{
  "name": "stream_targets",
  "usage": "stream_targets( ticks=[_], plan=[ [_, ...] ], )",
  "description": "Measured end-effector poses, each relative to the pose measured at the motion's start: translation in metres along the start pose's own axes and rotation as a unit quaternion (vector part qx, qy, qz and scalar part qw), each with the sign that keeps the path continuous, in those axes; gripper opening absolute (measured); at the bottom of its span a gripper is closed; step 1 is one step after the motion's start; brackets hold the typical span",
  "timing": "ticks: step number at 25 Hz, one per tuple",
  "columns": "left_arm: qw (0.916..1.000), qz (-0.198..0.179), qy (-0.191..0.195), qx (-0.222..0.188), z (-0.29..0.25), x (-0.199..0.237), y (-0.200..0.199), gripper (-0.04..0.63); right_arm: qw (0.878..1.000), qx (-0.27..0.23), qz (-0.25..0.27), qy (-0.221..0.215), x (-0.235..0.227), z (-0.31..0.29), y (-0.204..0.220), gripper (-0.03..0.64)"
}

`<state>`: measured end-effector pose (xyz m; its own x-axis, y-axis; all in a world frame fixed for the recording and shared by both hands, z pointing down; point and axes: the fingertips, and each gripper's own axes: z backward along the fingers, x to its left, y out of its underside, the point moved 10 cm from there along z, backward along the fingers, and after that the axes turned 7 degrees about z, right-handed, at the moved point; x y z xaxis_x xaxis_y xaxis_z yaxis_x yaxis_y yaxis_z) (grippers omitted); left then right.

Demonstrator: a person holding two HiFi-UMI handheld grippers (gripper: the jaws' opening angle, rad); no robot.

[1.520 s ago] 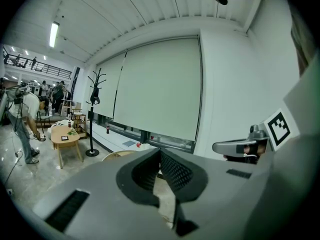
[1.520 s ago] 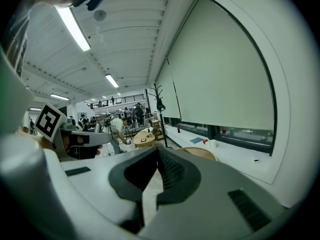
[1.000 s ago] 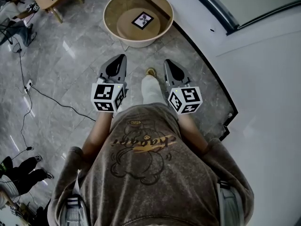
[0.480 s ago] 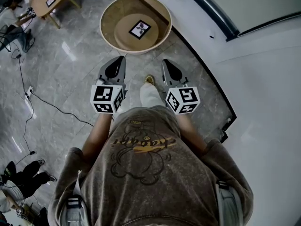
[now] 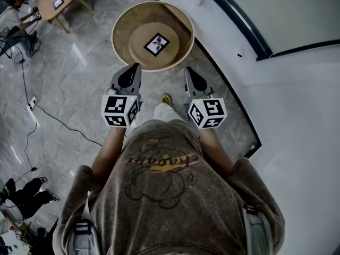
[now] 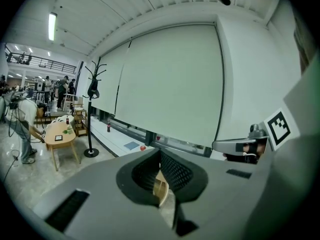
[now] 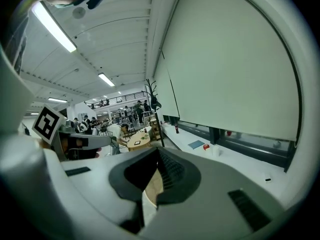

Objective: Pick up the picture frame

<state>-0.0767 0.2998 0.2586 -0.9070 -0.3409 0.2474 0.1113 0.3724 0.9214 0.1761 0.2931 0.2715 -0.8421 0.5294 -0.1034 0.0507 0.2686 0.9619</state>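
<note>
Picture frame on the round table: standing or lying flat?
Lying flat: the head view shows the picture frame face up on the round table, its whole square front visible.

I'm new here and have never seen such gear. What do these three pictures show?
A person holds a two-jaw gripper in each hand: the left gripper and the right gripper. The downward picture comes from a camera on the person's head. The other two come from cameras riding on the grippers, looking along their jaws. Ahead stands a round wooden table with a picture frame lying on it. Both grippers are shut and hold nothing.
</note>
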Motion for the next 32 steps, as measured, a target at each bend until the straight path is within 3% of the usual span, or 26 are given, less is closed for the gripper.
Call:
stream_targets(
  ticks=[9,15,32],
  plan=[
    [0.9987,0.026,-0.041,-0.015,-0.045,0.011,-0.019,0.018,0.999,0.013,0.011,-0.042,-0.041,-0.051,-0.014,0.018],
    [0.9979,0.032,-0.054,-0.013,-0.057,0.027,-0.026,0.018,0.998,0.023,0.012,-0.058,-0.043,-0.077,-0.019,0.018],
    [0.9988,0.039,-0.029,-0.001,-0.12,0.079,-0.044,0.018,0.998,0.041,0.001,-0.045,-0.052,-0.152,-0.028,0.018]
  ],
)
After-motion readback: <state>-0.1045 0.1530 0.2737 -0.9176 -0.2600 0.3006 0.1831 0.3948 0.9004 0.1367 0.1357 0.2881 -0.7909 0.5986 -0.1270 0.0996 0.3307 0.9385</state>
